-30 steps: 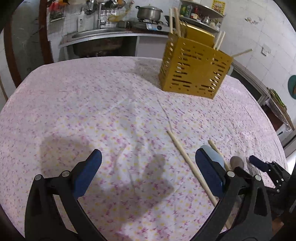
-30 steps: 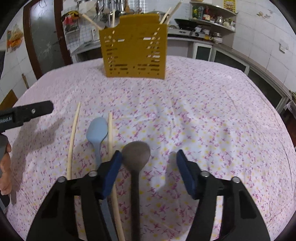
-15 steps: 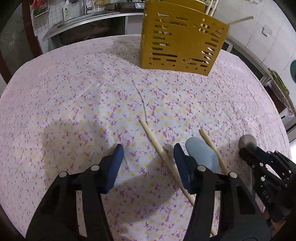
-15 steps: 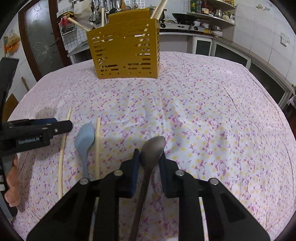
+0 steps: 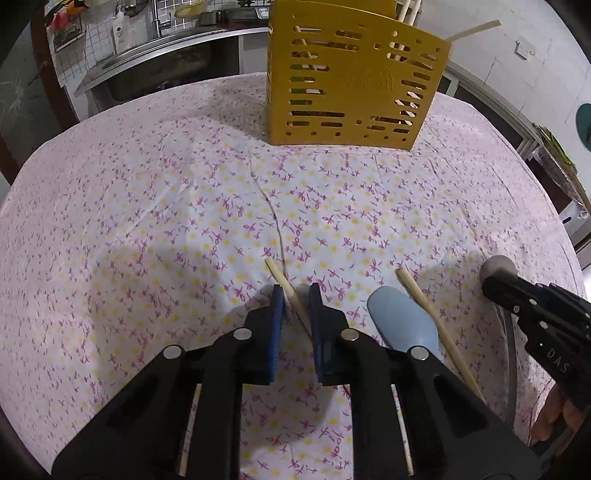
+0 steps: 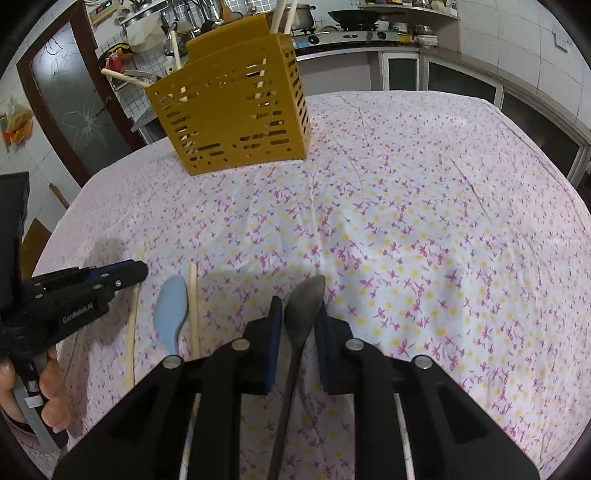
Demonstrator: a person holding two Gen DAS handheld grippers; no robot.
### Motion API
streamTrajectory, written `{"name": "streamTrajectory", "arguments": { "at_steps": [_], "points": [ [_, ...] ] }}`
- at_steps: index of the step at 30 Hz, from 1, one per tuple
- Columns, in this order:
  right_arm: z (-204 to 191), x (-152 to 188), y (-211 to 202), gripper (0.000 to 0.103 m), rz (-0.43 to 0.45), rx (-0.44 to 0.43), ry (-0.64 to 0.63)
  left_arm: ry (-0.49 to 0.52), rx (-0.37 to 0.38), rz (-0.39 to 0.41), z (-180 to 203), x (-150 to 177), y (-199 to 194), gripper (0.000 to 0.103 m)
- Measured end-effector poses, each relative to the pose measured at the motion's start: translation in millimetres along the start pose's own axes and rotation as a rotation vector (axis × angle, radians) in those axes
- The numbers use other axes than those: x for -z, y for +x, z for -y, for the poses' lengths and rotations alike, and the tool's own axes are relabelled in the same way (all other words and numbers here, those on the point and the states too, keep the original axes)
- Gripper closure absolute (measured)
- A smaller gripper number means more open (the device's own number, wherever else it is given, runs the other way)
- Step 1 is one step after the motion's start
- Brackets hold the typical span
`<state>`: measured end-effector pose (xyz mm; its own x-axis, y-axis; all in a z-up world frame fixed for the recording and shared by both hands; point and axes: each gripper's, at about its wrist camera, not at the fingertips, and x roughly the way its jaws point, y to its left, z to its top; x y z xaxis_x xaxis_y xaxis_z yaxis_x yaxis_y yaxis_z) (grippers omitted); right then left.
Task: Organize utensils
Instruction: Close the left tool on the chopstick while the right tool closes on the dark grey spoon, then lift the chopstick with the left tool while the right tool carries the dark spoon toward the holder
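A wooden chopstick (image 5: 280, 275) lies slanted on the flowered tablecloth (image 5: 147, 221). My left gripper (image 5: 295, 291) straddles it, jaws closing, with the pads touching its sides. To its right lie a light blue spoon (image 5: 402, 325) and a second chopstick (image 5: 424, 302). My right gripper (image 6: 299, 302) is shut on a dark metal spoon (image 6: 306, 295), whose bowl pokes out past the pads. The right gripper (image 5: 517, 295) shows at the right edge of the left wrist view. In the right wrist view the left gripper (image 6: 122, 275) is on the left. A yellow slotted utensil holder (image 5: 351, 85) stands at the back.
Several chopsticks stick up out of the holder (image 6: 229, 122). The blue spoon (image 6: 171, 310) and both loose chopsticks (image 6: 194, 306) lie between the two grippers. A kitchen counter with a sink (image 5: 155, 62) runs behind the table, and a stove (image 6: 354, 33) stands to the right.
My left gripper moved right over the chopstick and its wide jaws narrowed around it. My right gripper's jaws closed on the dark spoon and swung a little right.
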<state>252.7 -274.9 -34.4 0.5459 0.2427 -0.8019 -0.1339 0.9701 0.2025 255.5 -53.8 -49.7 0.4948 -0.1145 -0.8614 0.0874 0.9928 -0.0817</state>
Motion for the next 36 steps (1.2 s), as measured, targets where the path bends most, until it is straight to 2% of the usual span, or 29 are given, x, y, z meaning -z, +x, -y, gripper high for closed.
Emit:
{"name": "streamTrajectory", "arguments": {
  "at_steps": [1,2,5,9,15,20,27,32,35,36],
  "points": [
    [0,-2,1,0.085,-0.002,-0.003,0.003,-0.001,0.006,-0.001,-2,0,-1,0.091],
    [-1,-1,2,0.091,-0.003,-0.004,0.005,-0.002,0.013,-0.002,-3,0,-1,0.092],
    [-2,-2,1,0.097,0.008,-0.003,0.004,-0.001,0.025,0.004,-4,0,-3,0.095],
    [1,-4,-9,0.097,0.037,-0.010,0.014,0.020,0.029,0.023,-5,1,-12,0.103],
    [1,-10,-26,0.097,0.094,-0.024,0.015,0.037,0.043,0.062,-5,0,-27,0.103],
    [1,-10,-32,0.097,0.106,-0.018,-0.001,0.042,0.059,-0.015,-5,-1,-19,0.103],
    [3,-3,-27,0.097,0.100,-0.018,0.000,0.018,0.019,-0.037,-5,3,-11,0.103],
    [6,0,-26,0.097,0.102,-0.019,0.015,0.010,0.011,-0.044,-7,1,-8,0.098],
    [7,1,-25,0.097,0.102,-0.016,0.019,-0.016,0.042,-0.063,-5,-2,-2,0.085],
    [7,2,-25,0.097,0.103,-0.017,0.020,-0.021,0.047,-0.061,-5,-2,-1,0.084]
  ]
}}
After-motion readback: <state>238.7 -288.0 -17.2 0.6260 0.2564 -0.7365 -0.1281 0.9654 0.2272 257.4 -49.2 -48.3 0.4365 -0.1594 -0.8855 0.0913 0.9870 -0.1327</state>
